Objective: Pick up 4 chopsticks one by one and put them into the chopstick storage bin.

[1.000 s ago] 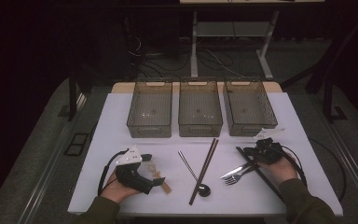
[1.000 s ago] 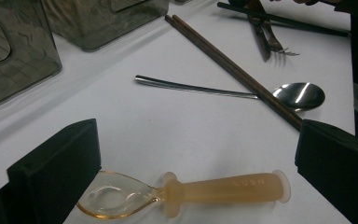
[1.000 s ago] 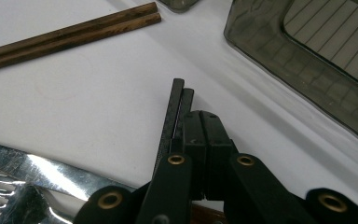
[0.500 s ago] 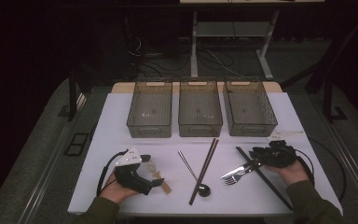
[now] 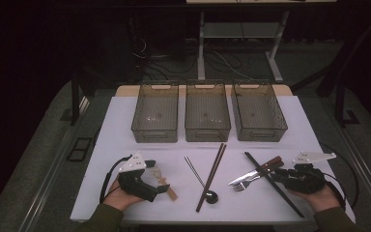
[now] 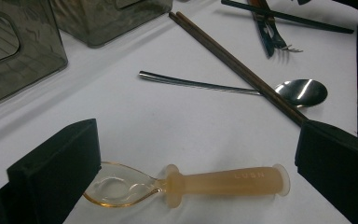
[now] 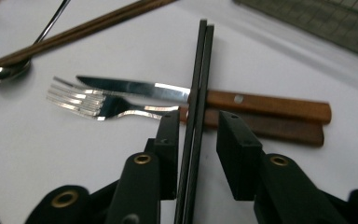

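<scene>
A pair of black chopsticks (image 5: pixel 274 183) lies slanted on the white table (image 5: pixel 125 125), across a wooden-handled knife (image 5: pixel 256 172) and fork (image 5: pixel 244 184). My right gripper (image 5: pixel 279 177) sits at the right over the chopsticks. Its jaws have just been opening, then closing a little, and the black chopsticks (image 7: pixel 196 93) run between them with a gap at the right pad (image 7: pixel 235 154). My left gripper (image 6: pixel 198 140) stands open around a baby spoon (image 6: pixel 223 181) with a pale orange handle and clear bowl, which lies flat on the table. In the high view the left gripper (image 5: pixel 159 186) is near the front left.
Three empty smoky plastic bins (image 5: pixel 155 113), (image 5: pixel 207 112), (image 5: pixel 258 112) stand in a row at the back. Brown chopsticks (image 5: pixel 213 174) and a metal spoon (image 5: pixel 200 180) lie crossed in the middle. The table's front edge is close to both hands.
My right hand has slid to the right and toward the front edge along the black chopsticks, which stay on the table. The left hand has kept still.
</scene>
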